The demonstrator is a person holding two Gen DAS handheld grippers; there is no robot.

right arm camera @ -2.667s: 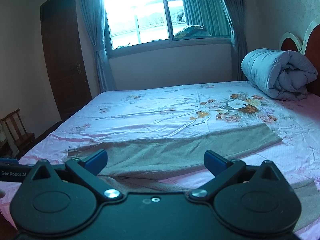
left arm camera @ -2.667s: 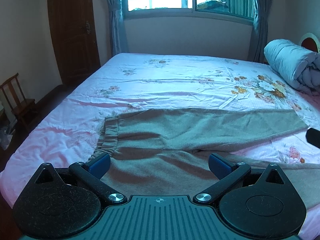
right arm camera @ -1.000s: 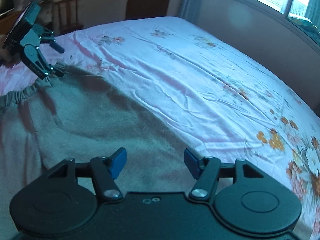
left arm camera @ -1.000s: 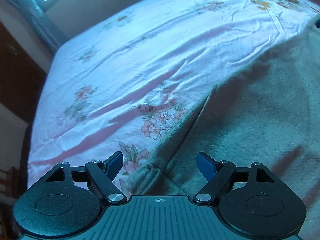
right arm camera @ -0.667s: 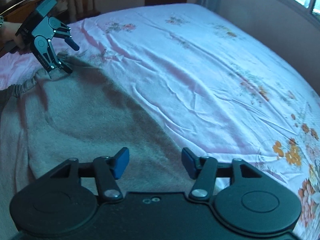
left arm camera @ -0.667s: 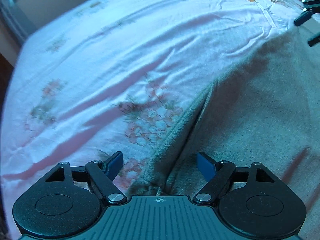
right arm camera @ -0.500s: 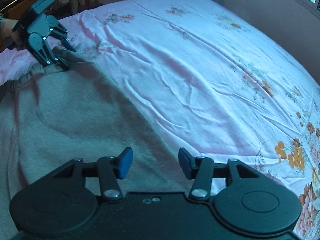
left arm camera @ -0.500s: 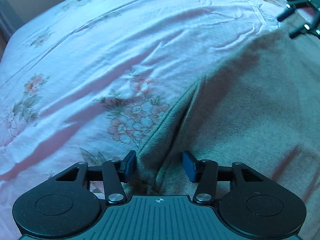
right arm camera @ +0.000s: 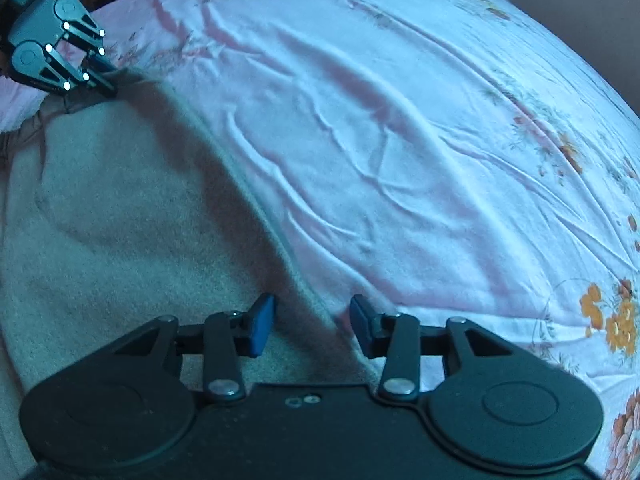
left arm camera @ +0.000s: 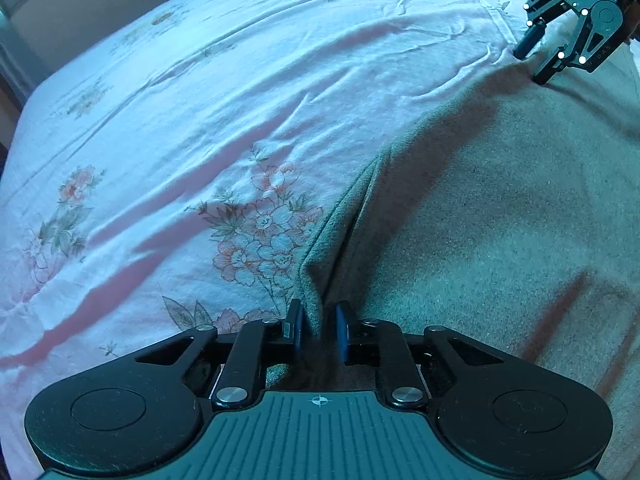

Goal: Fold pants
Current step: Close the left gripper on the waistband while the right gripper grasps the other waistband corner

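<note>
No brand, label or number reads clearly anywhere. The right gripper [left arm camera: 538,62] bears faint lettering, too small to read.

Pants [left arm camera: 500,220] plain grey-olive, fuzzy knit, no print. Bed sheet [left arm camera: 240,80] pale pink-white with scattered floral print: pink blossoms with green leaves, orange-yellow flowers [right arm camera: 616,320] near one edge. Left hand-held gripper [left arm camera: 319,330] black body, blue pads [left arm camera: 298,328]; right hand-held gripper [right arm camera: 312,326] likewise black, blue pads [right arm camera: 260,326].
</note>
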